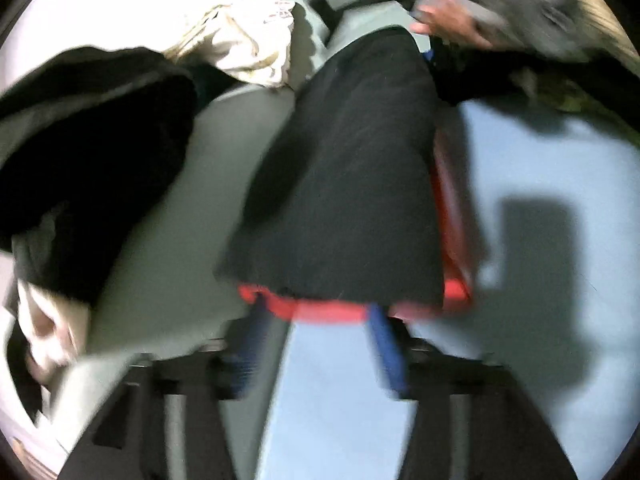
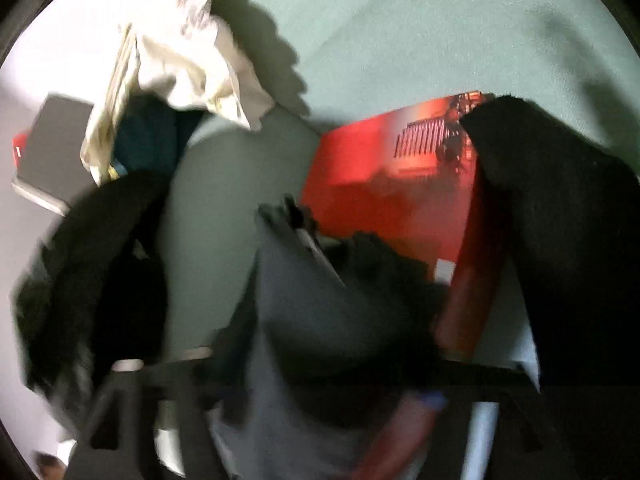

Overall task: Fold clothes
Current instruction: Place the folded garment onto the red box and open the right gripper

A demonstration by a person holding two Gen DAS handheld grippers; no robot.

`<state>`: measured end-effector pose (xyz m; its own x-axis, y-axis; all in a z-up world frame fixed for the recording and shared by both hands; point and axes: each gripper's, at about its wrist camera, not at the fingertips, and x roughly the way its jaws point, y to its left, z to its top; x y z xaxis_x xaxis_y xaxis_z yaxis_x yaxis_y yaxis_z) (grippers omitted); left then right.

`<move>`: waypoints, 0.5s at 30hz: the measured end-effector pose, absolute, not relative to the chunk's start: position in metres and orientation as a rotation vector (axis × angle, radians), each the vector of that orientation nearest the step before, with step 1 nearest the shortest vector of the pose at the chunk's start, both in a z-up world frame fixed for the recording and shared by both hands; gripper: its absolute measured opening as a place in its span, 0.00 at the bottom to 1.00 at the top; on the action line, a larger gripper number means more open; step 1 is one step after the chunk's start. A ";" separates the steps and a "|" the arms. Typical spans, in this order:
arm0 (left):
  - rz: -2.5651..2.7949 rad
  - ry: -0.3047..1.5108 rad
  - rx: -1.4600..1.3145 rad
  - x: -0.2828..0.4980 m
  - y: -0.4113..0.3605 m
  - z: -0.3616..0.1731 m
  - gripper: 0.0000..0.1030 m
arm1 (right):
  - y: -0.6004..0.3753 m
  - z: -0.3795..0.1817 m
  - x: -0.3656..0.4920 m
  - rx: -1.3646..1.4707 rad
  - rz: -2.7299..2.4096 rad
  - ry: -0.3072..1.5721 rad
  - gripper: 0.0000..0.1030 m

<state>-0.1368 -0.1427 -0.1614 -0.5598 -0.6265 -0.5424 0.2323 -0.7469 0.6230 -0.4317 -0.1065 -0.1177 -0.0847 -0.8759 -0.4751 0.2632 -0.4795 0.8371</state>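
Note:
A black garment [image 1: 352, 184] lies folded over a red board [image 1: 452, 216] in the middle of the left wrist view. My left gripper [image 1: 316, 340] is open, its blue-padded fingers [image 1: 386, 352] at the garment's near hem. In the right wrist view, the same black garment [image 2: 560, 220] hangs at the right over the red board [image 2: 380, 192]. My right gripper [image 2: 320, 380] is blurred and covered by grey-black cloth [image 2: 320, 312]; its jaw state is hidden.
A heap of black clothes [image 1: 92, 160] lies at the left with a cream garment [image 1: 248, 40] behind it, on a pale green sheet [image 1: 168, 240]. A grey box [image 2: 52, 152] sits at the far left. A hand holding the other gripper [image 1: 452, 20] shows at the top.

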 end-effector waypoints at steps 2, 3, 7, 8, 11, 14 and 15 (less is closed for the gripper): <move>-2.313 -0.593 1.091 -0.119 -0.147 -0.165 0.75 | -0.092 -0.116 -0.439 1.350 -1.662 -0.835 1.00; -2.316 -0.541 1.106 -0.110 -0.150 -0.167 0.75 | -0.084 -0.115 -0.442 1.354 -1.647 -0.883 1.00; -2.370 -0.265 1.092 -0.086 -0.162 -0.153 0.75 | -0.039 -0.109 -0.440 1.280 -1.699 -1.079 1.00; -2.383 -0.191 1.083 -0.081 -0.165 -0.149 0.75 | -0.027 -0.106 -0.436 1.261 -1.727 -1.115 1.00; -2.453 0.041 1.006 -0.068 -0.168 -0.133 0.75 | 0.002 -0.096 -0.414 1.223 -1.819 -1.108 1.00; -2.535 0.419 0.937 -0.053 -0.162 -0.121 0.75 | -0.005 -0.082 -0.380 1.249 -1.830 -0.818 1.00; -2.538 0.492 0.925 -0.053 -0.160 -0.120 0.75 | -0.011 -0.078 -0.367 1.250 -1.820 -0.709 1.00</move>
